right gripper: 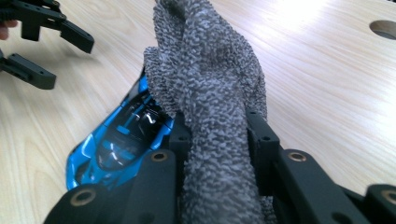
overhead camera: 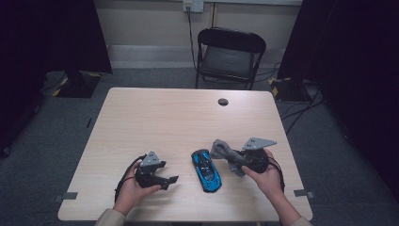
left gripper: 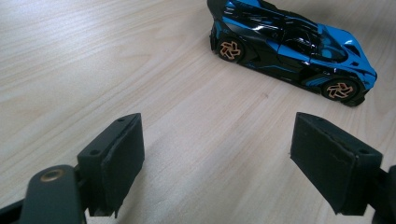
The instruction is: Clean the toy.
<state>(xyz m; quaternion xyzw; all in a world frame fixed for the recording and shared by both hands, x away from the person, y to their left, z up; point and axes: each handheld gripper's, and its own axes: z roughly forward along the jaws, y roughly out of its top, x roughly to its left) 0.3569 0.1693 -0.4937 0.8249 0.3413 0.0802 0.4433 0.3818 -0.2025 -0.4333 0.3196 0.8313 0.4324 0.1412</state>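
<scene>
Step in hand looks like wiping the toy car: right tool (overhead camera: 240, 162) is pinching a grey cloth (overhead camera: 226, 153), jaws clamped on its bunched middle, loose end flopping out toward the car. In the right gripper view the cloth (right gripper: 210, 93) hangs over the car's blue roof (right gripper: 126, 135); can't tell if it's touching the bodywork or just above it.

Blue-and-black car (overhead camera: 206, 170) sits on the desk (overhead camera: 179, 117) at about 6 o'clock from the desk's centre, between the two hands, nose toward the person.

Left tool (overhead camera: 170, 181) is spread, nothing between the jaws, at 9 o'clock of the car and clear of it. In the left gripper view the car (left gripper: 289, 49) is up at 1 o'clock, side-on, wheels on the desk.

Next move, my read: left tool closes in and steadies the car by its flank so it doesn't roll, then the right drags the cloth along the roof. Light car on free wheels, so expect it to scoot if wiped unbraced.
</scene>
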